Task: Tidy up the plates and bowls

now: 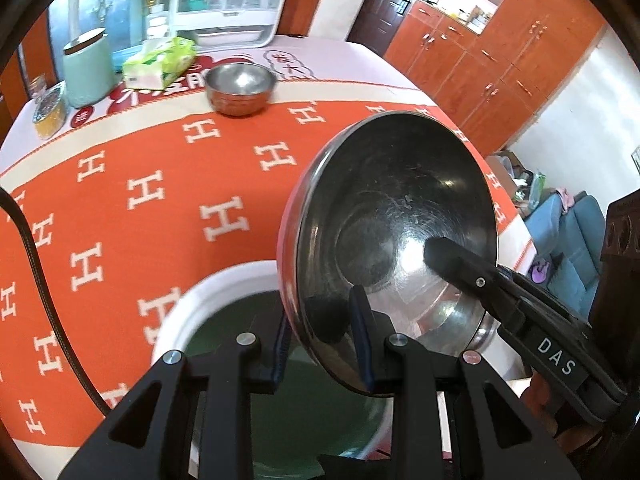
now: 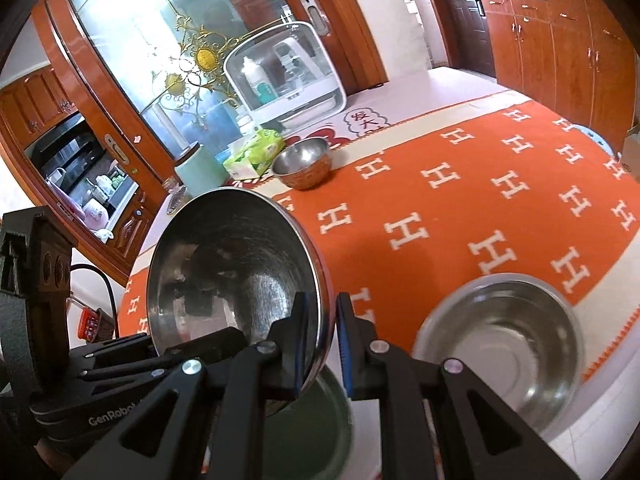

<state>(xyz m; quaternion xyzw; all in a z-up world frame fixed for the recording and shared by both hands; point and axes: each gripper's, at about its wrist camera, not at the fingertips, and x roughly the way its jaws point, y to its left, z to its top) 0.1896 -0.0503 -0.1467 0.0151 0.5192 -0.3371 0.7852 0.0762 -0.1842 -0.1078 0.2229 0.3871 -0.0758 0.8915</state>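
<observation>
A round table [image 1: 168, 184] covered with an orange cloth patterned with white H shapes fills most of both views. At its near edge a white-rimmed plate with a dark green centre [image 1: 208, 292] is seen, directly under both tools. Above it a wide stainless-steel bowl with a reddish outer wall [image 1: 396, 216] is held clear of the cloth, tilted on edge with its hollow turned toward the right side of the left wrist view. Its rim is gripped from two sides: the left gripper [image 1: 326, 340] is closed narrowly on the lower rim, and the right gripper [image 2: 324, 344] is clamped on the opposite rim, one finger inside the bowl and one outside. The held bowl appears empty.

A second steel bowl, plain and shallow [image 2: 500, 344], stands on a pale surface at the table edge, just right of the right gripper and nearer to it than to the left; it too appears empty. A smaller steel bowl with a coppery base [image 2: 304, 162] rests far across the table, ahead of both grippers and beyond the held bowl, beside a green tissue pack [image 2: 256, 152] and a mint-green lidded canister [image 1: 86, 68]. Nothing is seen inside it.

Judged from this layout, the held bowl is mid-carry, and nesting would most likely be done into the nearer empty bowl on the right.
</observation>
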